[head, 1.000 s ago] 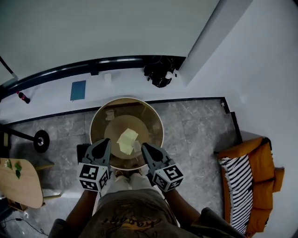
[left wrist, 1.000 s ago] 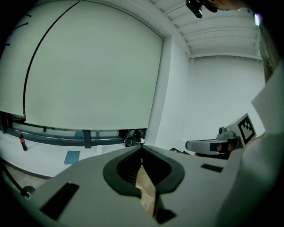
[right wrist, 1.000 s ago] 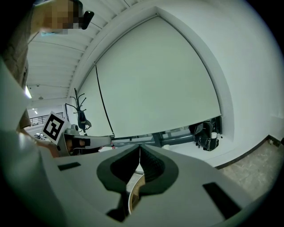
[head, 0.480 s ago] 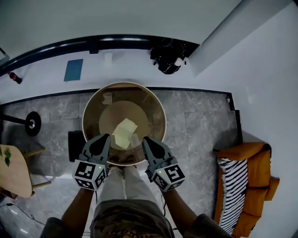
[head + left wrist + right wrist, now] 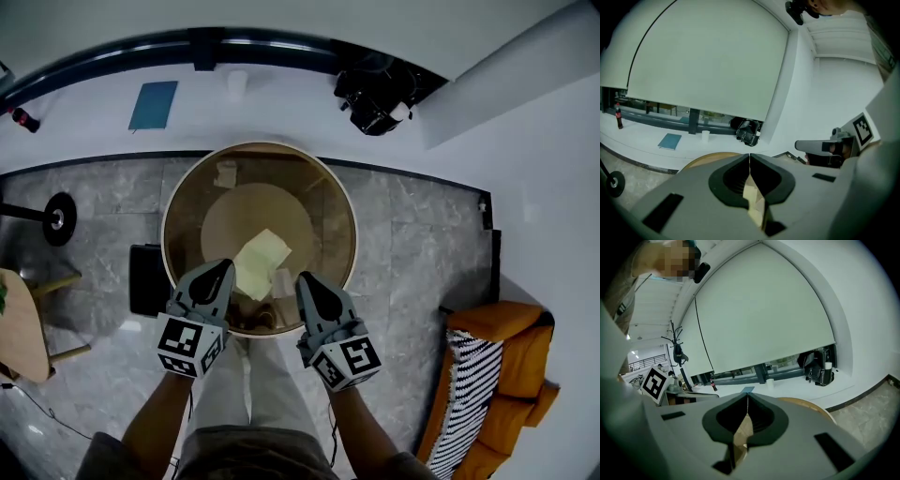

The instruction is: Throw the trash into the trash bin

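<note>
A round tan trash bin (image 5: 259, 144) stands on the grey stone floor, seen from straight above. A crumpled yellow sheet of paper (image 5: 261, 262) lies at its bottom, with a small white scrap (image 5: 282, 281) beside it. My left gripper (image 5: 223, 269) and right gripper (image 5: 307, 280) hang side by side over the bin's near edge, both shut. In the left gripper view the jaw tips (image 5: 749, 157) meet, and only tan and yellow from inside the bin shows through the hollow behind them. It is the same in the right gripper view (image 5: 747, 397). I see nothing pinched in either.
A black bag (image 5: 375, 98), a blue book (image 5: 153, 103) and a white cup (image 5: 237, 82) lie on the white ledge beyond the bin. A flat black object (image 5: 147, 279) sits left of the bin. An orange seat (image 5: 497, 375) is at the right, a wooden tabletop (image 5: 19, 328) at the left.
The bin has grown larger in the head view as the head and both grippers came down toward it. The grippers stay shut over its near edge, and the paper has not moved.
</note>
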Motion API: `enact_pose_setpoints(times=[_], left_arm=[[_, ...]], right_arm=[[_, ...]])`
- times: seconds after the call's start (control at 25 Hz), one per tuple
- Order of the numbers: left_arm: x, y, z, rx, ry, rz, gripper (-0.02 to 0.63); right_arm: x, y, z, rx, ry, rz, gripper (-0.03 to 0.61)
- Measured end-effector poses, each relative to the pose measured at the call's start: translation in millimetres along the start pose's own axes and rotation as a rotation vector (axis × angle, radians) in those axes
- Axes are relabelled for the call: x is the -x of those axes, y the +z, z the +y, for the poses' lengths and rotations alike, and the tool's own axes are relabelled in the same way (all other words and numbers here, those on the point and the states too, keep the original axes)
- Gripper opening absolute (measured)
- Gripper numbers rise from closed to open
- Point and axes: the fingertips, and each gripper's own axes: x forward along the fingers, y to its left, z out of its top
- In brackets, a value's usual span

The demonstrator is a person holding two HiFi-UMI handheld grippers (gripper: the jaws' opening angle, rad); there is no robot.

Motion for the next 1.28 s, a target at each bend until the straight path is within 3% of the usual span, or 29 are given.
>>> enact_pose_setpoints(times=[0.4, 0.44, 0.56, 0.6, 0.96, 1.28], left_arm=[[-16, -20, -1, -0.024, -0.023, 0.076, 0.028], [-18, -20, -1, -0.021, -0.023, 0.075, 0.055], [-25, -20, -3, -0.019, -0.026, 0.066, 0.237], [-27, -23, -3, -0.023, -0.028, 0.068, 0.266], [-48, -73, -2, -0.053, -0.052, 0.175, 0.273], [-87, -167, 17, -0.060, -0.055, 0.324, 0.273]], right_arm=[[-1, -17, -5, -0.031, -0.015, 0.028, 0.019], [-1, -17, -6, -0.034, -0.019, 0.027, 0.019], [0, -17, -11, -0.042, -0.026, 0.023, 0.020], [0, -17, -13, -0.046, -0.030, 0.021, 0.020], [8, -31, -29, -0.083, -0.065, 0.017, 0.019], [9, -63, -29, -0.114, -0.057, 0.048, 0.020]])
